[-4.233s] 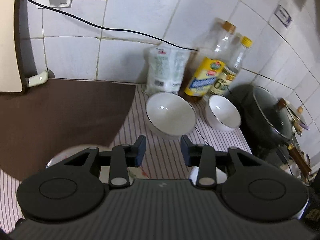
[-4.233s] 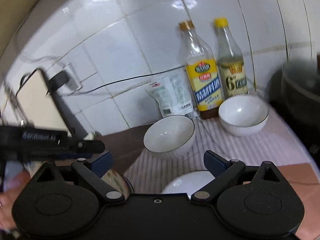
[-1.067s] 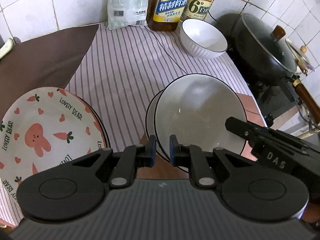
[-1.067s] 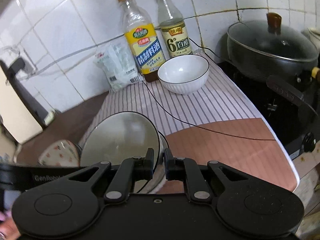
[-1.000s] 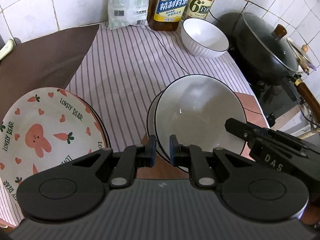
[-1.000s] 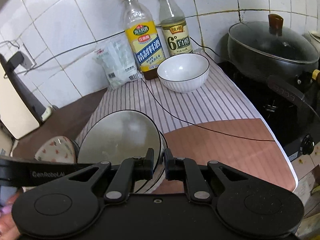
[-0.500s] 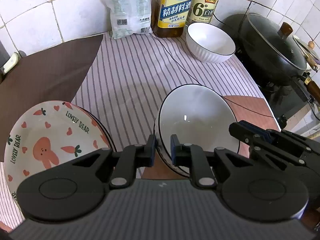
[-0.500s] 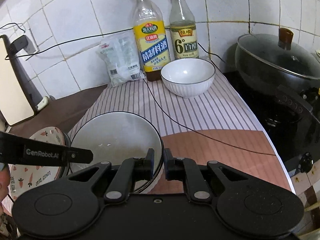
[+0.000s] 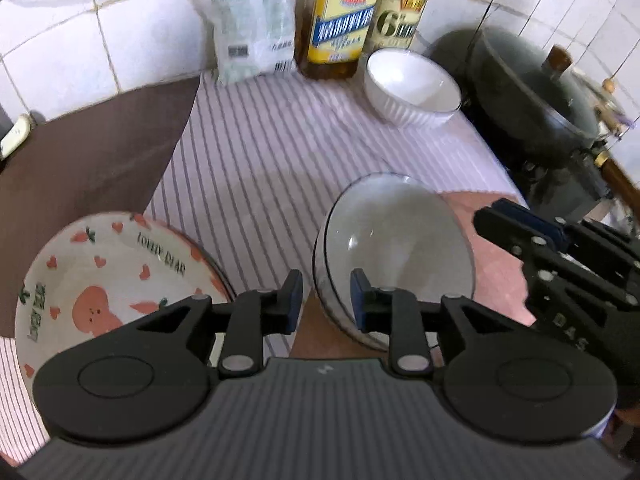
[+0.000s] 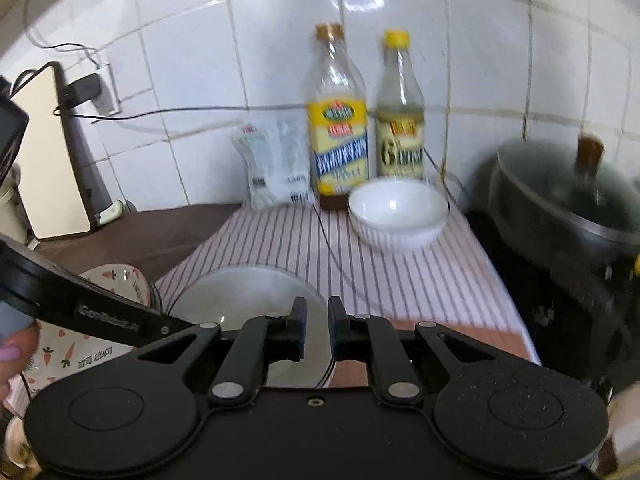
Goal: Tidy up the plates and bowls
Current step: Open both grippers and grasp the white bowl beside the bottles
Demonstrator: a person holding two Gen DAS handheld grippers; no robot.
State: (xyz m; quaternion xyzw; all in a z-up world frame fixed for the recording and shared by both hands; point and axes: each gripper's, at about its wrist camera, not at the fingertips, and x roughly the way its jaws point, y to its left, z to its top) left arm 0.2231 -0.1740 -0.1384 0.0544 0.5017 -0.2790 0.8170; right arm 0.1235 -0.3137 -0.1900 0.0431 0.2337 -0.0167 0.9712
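Bowls with thin dark rims are seen stacked [image 9: 394, 256] at the near edge of the striped cloth [image 9: 264, 152], the top one nested in the one beneath. A cartoon-rabbit plate [image 9: 108, 280] is stacked just left of them, and a smaller white bowl [image 9: 412, 86] is set well apart at the back, beside two bottles [image 9: 340, 16] and a white packet [image 9: 252, 20]. A lidded dark pan [image 9: 536, 92] is seen to the right. The left gripper [image 9: 324, 300] has just been opening: its jaws are parted, the bowl rim between them, with neither pad pressed on it. The right gripper [image 10: 317, 326] has likewise been opening, its jaws a little apart at the near rim; blur makes contact hard to judge, but it appears released
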